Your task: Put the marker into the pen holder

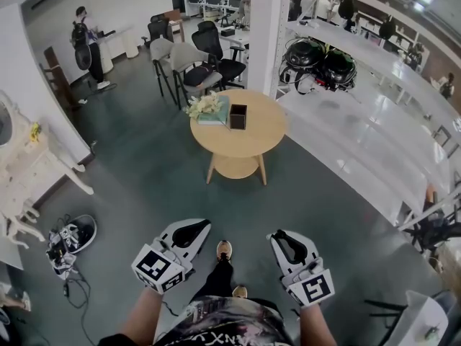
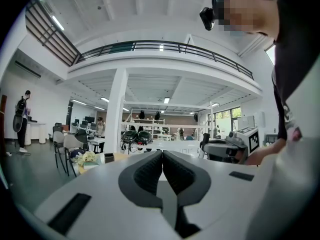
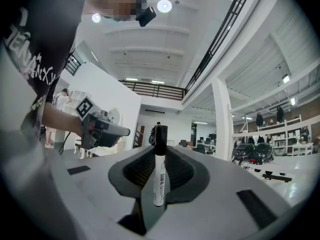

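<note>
The black square pen holder (image 1: 238, 116) stands on a round wooden table (image 1: 259, 139) some way ahead of me, next to a bunch of pale flowers (image 1: 204, 106) and a book. In the left gripper view the pen holder (image 2: 108, 157) is small and far off. My right gripper (image 1: 287, 242) is held low near my body, shut on a white marker with a black cap (image 3: 160, 164) that stands upright between the pads (image 3: 159, 151). The marker does not show in the head view. My left gripper (image 1: 191, 231) (image 2: 162, 159) hangs beside it, shut with nothing between the jaws.
Office chairs (image 1: 194, 60) stand behind the table. A white pillar (image 1: 265, 27) and long white shelving (image 1: 360, 121) with black helmets (image 1: 320, 63) run along the right. White furniture (image 1: 29, 164) and gear on the floor (image 1: 68, 240) are at the left. A person (image 1: 86, 42) stands far back left.
</note>
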Tool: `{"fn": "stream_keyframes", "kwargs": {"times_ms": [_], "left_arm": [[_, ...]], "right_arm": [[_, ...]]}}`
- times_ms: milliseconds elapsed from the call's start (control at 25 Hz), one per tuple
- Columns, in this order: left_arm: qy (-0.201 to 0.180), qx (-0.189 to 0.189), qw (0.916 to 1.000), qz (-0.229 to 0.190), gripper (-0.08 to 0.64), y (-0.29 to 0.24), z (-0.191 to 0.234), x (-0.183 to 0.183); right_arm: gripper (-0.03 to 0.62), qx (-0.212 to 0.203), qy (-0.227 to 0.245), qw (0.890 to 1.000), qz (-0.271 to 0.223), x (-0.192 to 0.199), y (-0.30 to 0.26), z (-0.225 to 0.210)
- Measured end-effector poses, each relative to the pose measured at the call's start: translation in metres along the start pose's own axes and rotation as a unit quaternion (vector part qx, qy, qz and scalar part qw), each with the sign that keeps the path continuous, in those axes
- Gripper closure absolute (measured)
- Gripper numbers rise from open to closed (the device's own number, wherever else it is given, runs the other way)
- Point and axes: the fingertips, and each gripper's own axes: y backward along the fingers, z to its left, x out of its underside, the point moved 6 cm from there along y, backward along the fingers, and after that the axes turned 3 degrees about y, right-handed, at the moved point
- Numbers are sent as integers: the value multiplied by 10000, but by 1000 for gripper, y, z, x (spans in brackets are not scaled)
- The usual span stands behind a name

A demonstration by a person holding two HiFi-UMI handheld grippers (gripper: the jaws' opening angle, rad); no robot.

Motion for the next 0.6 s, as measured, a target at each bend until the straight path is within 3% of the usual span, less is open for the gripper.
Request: {"fn": "stream_keyframes", "kwargs": {"times_ms": [600], "left_arm": [[77, -57, 9999, -33, 540, -42, 67, 3]], "right_arm": [[528, -9, 131, 9999, -42, 11, -70, -38]]}}
